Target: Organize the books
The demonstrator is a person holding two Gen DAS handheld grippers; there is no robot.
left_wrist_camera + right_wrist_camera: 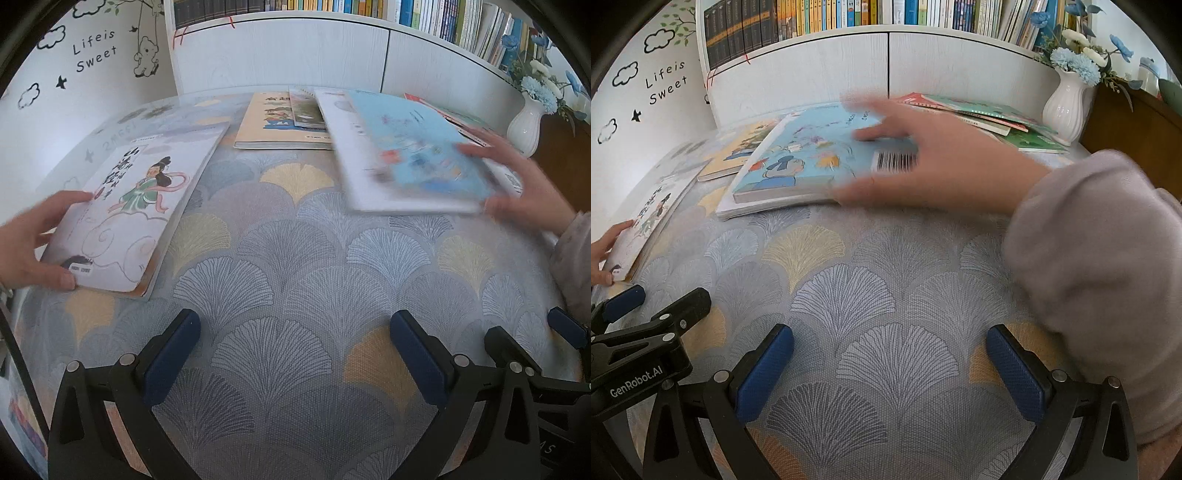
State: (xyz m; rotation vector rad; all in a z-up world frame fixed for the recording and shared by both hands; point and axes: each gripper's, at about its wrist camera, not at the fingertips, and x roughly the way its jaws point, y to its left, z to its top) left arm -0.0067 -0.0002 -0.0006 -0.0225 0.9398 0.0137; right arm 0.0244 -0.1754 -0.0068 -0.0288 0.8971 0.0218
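Nearest to us, the left gripper [295, 365] rests low over the tablecloth [295, 258] with its blue-padded jaws spread wide and nothing between them. The right gripper [890, 373] sits just beside it, equally wide open and empty; its fingers [517, 354] show at the lower right of the left wrist view.

Further out, bare hands are on the books, not the grippers. At the left, a hand [40, 240] grips the near corner of a white picture book [136, 210] whose cover shows a figure in a green robe; the book lies flat near the left edge of the table. At the right, another hand [923, 162], in a pale grey sleeve [1108, 277], lies spread on a light blue book [809, 158] with a barcode, which is stacked on a larger white book [343, 147]. This hand and the blue cover are blurred.

Beyond them, a yellow book [258, 125] lies flat with a thinner booklet [304, 109] overlapping it. To the far right, a loose pile of green and red books [990, 114] sits just beside a white vase [1065, 107] of blue and white flowers.

At the back stands a white bookshelf [886, 59], its shelf packed with upright books [849, 14].
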